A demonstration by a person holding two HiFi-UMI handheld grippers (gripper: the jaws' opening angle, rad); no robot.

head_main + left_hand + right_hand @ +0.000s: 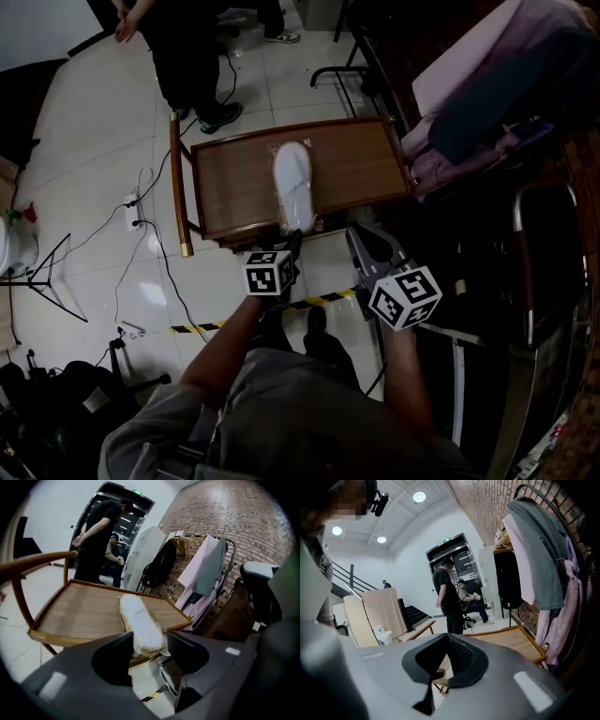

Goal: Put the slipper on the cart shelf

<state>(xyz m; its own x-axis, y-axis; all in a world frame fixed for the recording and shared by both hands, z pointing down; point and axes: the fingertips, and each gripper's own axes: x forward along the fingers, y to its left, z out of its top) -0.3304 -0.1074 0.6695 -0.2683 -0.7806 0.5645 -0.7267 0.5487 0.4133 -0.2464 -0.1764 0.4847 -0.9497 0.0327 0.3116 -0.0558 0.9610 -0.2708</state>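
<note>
A white slipper [292, 183] in a clear wrapper lies lengthwise on the wooden top shelf of the cart [234, 183], its near end at the shelf's front edge. My left gripper [292, 246] is at that front edge. In the left gripper view the slipper [140, 623] rests on the shelf [79, 611], and its near end sits between the parted jaws of the left gripper [147, 640], which is open. My right gripper [367, 246] hovers just right of it, off the cart's front corner, holding nothing. The right gripper [447, 637] looks shut.
A person in dark clothes [187, 56] stands beyond the cart. A rack of hanging clothes [497, 84] fills the right side. The cart's curved handle [175, 183] is on its left. Cables [141, 220] and striped floor tape [319, 300] cross the tiles.
</note>
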